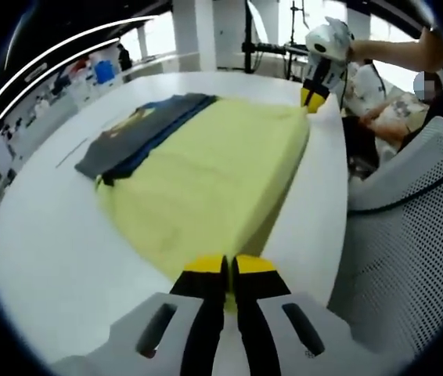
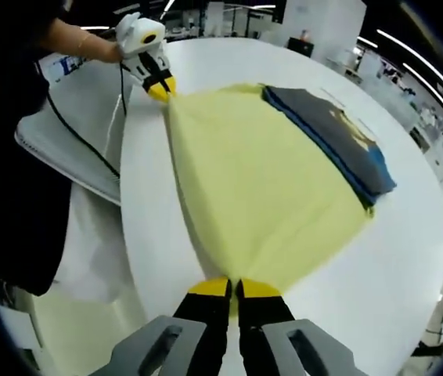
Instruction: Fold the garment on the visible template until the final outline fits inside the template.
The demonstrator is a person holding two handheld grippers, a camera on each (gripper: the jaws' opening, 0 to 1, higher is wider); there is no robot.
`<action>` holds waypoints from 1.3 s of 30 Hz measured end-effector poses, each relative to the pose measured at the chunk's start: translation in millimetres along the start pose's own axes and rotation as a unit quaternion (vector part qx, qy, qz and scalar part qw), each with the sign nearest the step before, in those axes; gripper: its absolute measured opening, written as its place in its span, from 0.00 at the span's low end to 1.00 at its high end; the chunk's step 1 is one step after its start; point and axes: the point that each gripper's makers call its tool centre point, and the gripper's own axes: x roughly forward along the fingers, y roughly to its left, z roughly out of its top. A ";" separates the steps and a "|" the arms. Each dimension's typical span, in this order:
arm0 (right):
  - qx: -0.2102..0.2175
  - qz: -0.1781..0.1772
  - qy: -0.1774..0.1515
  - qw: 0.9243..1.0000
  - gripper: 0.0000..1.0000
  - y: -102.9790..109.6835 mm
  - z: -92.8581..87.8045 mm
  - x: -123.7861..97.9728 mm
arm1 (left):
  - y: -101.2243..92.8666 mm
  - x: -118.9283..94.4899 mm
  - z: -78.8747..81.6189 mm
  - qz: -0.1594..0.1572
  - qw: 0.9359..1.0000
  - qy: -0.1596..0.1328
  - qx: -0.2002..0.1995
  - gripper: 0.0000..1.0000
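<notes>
Right gripper view: no legible writing on garment (image 2: 261, 180).

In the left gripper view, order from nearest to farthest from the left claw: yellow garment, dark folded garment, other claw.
1. Yellow garment, its near corner clamped in the left claw.
2. Dark folded garment, on its far left side.
3. Right claw, at the far right corner.

One yellow garment (image 1: 214, 176), one dark garment (image 1: 139, 133) (folded), two grippers (image 1: 228, 270).
</notes>
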 end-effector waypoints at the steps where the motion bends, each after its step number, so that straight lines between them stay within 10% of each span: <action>1: 0.000 -0.002 -0.002 1.000 0.00 0.0 1.4 -1.7 | -0.3 -1.9 0.9 0.000 1.000 0.000 0.002 0.00; 39: -0.029 -0.015 -0.016 0.999 0.00 36.8 38.9 -87.2 | -19.0 -77.1 42.6 0.000 1.000 -0.008 -0.001 0.00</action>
